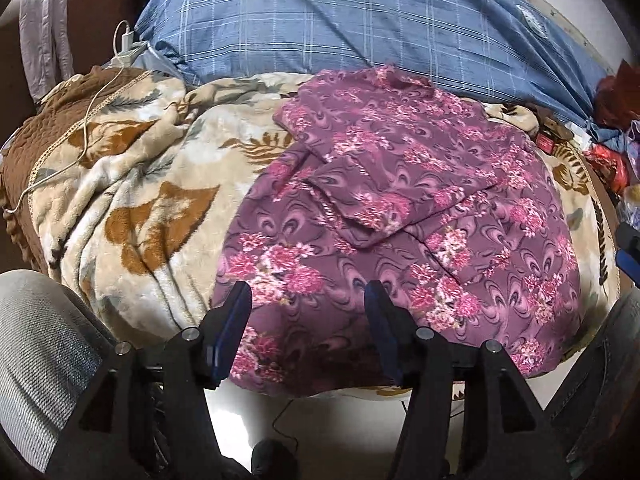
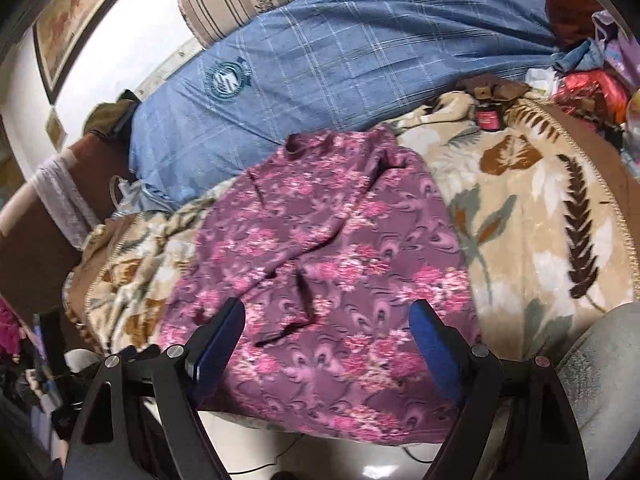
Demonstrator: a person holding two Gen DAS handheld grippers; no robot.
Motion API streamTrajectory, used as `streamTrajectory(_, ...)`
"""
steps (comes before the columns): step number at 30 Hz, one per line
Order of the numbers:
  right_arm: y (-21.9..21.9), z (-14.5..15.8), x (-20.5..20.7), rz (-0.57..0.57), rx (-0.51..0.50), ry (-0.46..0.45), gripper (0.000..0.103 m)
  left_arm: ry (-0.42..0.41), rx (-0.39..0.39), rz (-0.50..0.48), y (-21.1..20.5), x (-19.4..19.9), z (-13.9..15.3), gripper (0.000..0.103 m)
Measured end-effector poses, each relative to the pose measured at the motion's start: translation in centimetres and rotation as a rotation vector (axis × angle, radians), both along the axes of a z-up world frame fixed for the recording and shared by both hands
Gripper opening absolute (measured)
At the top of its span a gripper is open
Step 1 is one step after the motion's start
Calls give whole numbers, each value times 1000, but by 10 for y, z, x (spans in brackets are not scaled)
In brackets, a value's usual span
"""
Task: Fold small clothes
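Both grippers sit at the near edge of the bed, and the purple floral garment [image 1: 400,208] lies spread right in front of them on the fleece blanket [image 1: 132,200]. It looks laid flat on purpose: body towards us, neckline at the far end against the blue checked duvet [image 1: 340,28], and both sleeves already turned in across the chest so they meet near the middle. That makes a tidy long panel, which I judge is ready for a fold from the hem upward.

The left gripper [image 1: 308,312] has its blue-padded fingers [image 1: 234,312] spread wide, nothing between them, hovering over the near hem towards the garment's left side. The right gripper [image 2: 326,332] is likewise spread and holding nothing, poised above the hem where it droops off the bed edge. One on each side of the hem, probably so that both corners can be lifted together and the fold kept square.

The cloth looks thin and limp, a smooth knit or crepe with pink blossom clusters on a swirled plum ground; it drapes softly and creases at the sleeve edges. The blanket beneath is plush and thick, cream with rust and grey leaves and a brown quilted border [image 1: 24,168], rumpled on the left. Its pile may well cling to the thin fabric. A white charging cable [image 1: 88,128] trails over the far left corner, well apart from the work.
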State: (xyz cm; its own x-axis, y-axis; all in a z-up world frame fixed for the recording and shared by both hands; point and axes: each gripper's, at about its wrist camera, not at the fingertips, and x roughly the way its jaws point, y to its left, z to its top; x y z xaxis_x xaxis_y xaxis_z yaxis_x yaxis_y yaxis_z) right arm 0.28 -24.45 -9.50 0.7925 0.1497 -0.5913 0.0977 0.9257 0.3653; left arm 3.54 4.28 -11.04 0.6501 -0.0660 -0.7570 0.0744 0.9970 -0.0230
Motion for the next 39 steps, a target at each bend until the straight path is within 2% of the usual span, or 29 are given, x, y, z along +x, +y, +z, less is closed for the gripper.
streamTrajectory(3,-11,-6,3,-56,-31,62,83,-22,-16,-37,-9,-7,4,58)
streamTrajectory(6,-45,-12,0,-118,60,101,82,-57,-43,-86,-20,-13,10,61)
streamTrajectory(9,-75,-19,3,-178,64,173,76,-79,-50,-154,-38,-16,13,63)
streamTrajectory(13,-92,-52,21,-163,97,364,72,-66,-61,-234,-62,-17,11,63)
streamTrajectory(16,-90,-87,24,-127,166,487,64,-68,-55,-277,-77,-19,11,63)
streamTrajectory(18,-87,-108,24,-97,209,563,54,-68,-57,-299,-84,-20,11,63)
streamTrajectory(22,-81,-131,28,-90,228,634,57,-73,-60,-317,-88,-22,12,63)
streamTrajectory(24,-83,-135,30,-106,256,642,60,-78,-60,-319,-88,-23,13,63)
streamTrajectory(25,-84,-135,29,-105,266,640,59,-79,-60,-319,-87,-24,13,63)
streamTrajectory(26,-83,-133,28,-121,254,606,50,-78,-65,-318,-86,-24,14,63)
streamTrajectory(27,-81,-130,27,-107,259,594,34,-75,-71,-317,-85,-25,14,63)
streamTrajectory(28,-78,-125,25,-98,236,587,26,-72,-79,-321,-84,-25,14,63)
streamTrajectory(29,-75,-116,22,-93,217,572,11,-69,-94,-333,-83,-27,14,63)
streamTrajectory(30,-74,-109,17,-84,228,549,7,-67,-109,-356,-84,-29,15,63)
streamTrajectory(32,-74,-89,6,-29,313,473,7,-67,-128,-419,-89,-34,16,66)
streamTrajectory(36,-66,-47,-4,72,325,382,7,-53,-140,-605,-116,-51,19,70)
streamTrajectory(39,-62,-25,13,146,362,360,7,-67,-97,-711,-140,-64,18,71)
